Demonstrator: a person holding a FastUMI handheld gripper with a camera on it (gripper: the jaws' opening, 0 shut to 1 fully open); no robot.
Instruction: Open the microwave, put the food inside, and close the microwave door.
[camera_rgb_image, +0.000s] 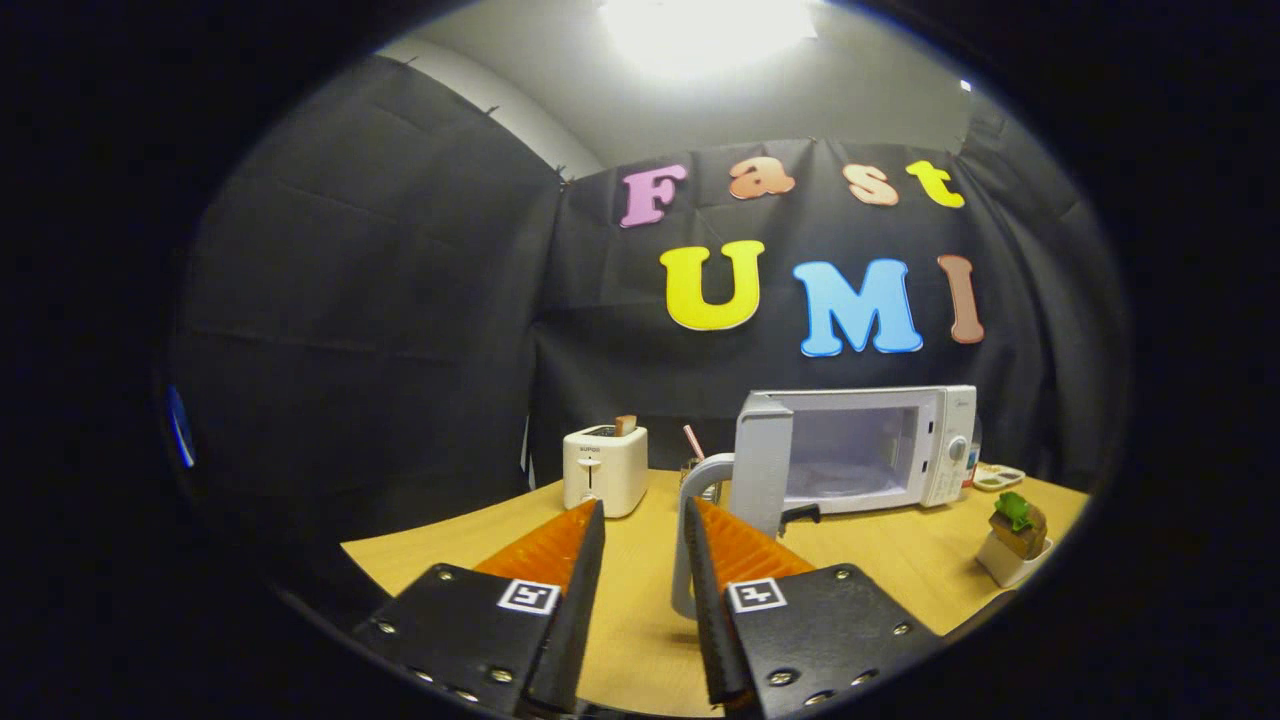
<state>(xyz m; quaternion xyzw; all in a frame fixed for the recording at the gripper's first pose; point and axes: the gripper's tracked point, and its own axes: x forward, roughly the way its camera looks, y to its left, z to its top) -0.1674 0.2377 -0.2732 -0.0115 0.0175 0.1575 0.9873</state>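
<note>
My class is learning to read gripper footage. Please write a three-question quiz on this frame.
1. True or false: the microwave door stands open.
2. What holds the food? A) a white tray beside the microwave B) the toaster C) the gripper
3. Fill in: the gripper's fingers are ____, with nothing between them.

Key: 1 true; 2 A; 3 open.
</note>
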